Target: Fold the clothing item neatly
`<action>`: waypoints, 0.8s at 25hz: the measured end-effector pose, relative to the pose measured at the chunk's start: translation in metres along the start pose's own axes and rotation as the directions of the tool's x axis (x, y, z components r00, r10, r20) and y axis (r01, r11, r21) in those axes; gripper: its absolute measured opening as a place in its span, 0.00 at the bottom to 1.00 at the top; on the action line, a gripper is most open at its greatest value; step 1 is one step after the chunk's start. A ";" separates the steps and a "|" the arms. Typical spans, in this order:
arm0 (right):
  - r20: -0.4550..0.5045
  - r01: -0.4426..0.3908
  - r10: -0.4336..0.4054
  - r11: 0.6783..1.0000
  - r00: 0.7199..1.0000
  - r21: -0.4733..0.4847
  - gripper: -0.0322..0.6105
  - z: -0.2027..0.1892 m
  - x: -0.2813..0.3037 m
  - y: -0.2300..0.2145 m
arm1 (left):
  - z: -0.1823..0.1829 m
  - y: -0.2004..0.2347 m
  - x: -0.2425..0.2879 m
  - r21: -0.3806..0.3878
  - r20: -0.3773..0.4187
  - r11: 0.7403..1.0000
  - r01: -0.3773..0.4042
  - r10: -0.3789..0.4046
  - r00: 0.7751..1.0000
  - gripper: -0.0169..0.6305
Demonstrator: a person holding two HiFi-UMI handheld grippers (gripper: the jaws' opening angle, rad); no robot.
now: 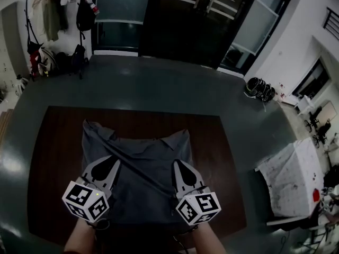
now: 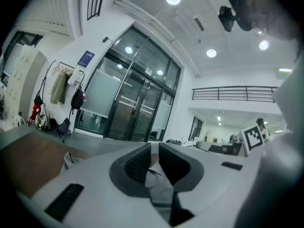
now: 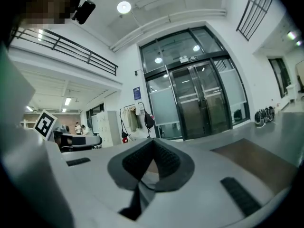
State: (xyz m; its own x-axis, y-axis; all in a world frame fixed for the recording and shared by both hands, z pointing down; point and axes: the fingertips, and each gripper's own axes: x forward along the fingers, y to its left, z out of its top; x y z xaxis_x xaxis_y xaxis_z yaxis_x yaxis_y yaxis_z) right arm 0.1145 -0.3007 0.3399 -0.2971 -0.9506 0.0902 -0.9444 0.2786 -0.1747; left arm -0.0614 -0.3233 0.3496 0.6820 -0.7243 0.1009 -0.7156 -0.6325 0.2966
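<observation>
Head view has the grey shirt (image 1: 140,168) spread over the middle of a dark brown table (image 1: 53,157), its collar end toward 12 o'clock and a dark fold line running across it from 10 o'clock to 5 o'clock. The left gripper (image 1: 112,160) sits on the shirt's near edge at 7 o'clock, the right gripper (image 1: 177,164) on the near edge at 5 o'clock, each with its marker cube toward the person.

Left gripper view shows that gripper's jaws drawn close, only a thin slit at the tips, with a pleat of the grey cloth (image 2: 159,189) pinched between the ribbed pads (image 2: 137,163). Right gripper view shows its tips meeting, a fold of the same cloth (image 3: 145,179) caught between the pads below them.

Around the table lies a grey floor (image 1: 159,83). Black-framed glass doors (image 1: 185,15) stand at 12 o'clock, a clothes rack (image 1: 50,9) with hanging garments and bags at 10 o'clock, a heap of shoes (image 1: 259,89) at 2 o'clock, and a white-covered table (image 1: 291,176) at 4 o'clock.
</observation>
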 end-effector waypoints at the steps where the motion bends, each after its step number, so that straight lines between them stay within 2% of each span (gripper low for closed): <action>1: 0.009 0.000 0.000 1.000 1.000 -0.005 0.03 -0.001 -0.011 0.001 | -0.005 -0.011 -0.003 0.018 -0.007 1.000 -0.002 0.003 1.000 0.12; 4: 0.052 0.015 -0.015 1.000 0.999 0.004 0.03 -0.004 -0.048 0.003 | -0.022 -0.041 -0.018 0.072 -0.012 0.997 -0.035 0.036 0.999 0.09; 7: 0.065 0.009 -0.010 1.000 0.998 0.014 0.03 -0.013 -0.083 0.017 | -0.035 -0.062 -0.047 0.092 0.020 0.992 -0.085 0.084 0.996 0.04; 11: 0.055 -0.017 0.017 1.000 0.998 0.000 0.03 -0.024 -0.137 0.028 | -0.048 -0.109 -0.083 0.136 0.048 0.985 -0.109 0.104 0.993 0.04; 14: 0.065 -0.032 0.033 0.999 0.997 -0.015 0.03 -0.030 -0.181 0.035 | -0.059 -0.142 -0.108 0.135 0.070 0.983 -0.128 0.119 0.990 0.04; 18: 0.073 -0.052 0.055 0.998 0.996 -0.037 0.03 -0.040 -0.238 0.042 | -0.076 -0.187 -0.149 0.167 0.132 0.965 -0.203 0.183 0.974 0.04; 20: 0.068 -0.051 0.055 0.997 0.996 -0.060 0.03 -0.047 -0.265 0.044 | -0.089 -0.208 -0.165 0.171 0.132 0.961 -0.216 0.195 0.972 0.04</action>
State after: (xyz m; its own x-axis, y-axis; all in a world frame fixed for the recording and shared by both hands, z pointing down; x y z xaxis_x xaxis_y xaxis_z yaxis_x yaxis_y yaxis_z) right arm 0.1456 -0.0300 0.3546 -0.3381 -0.9410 0.0133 -0.9348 0.3342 -0.1200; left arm -0.0119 -0.0477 0.3558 0.5035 -0.8635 0.0310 -0.8610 -0.4984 0.1012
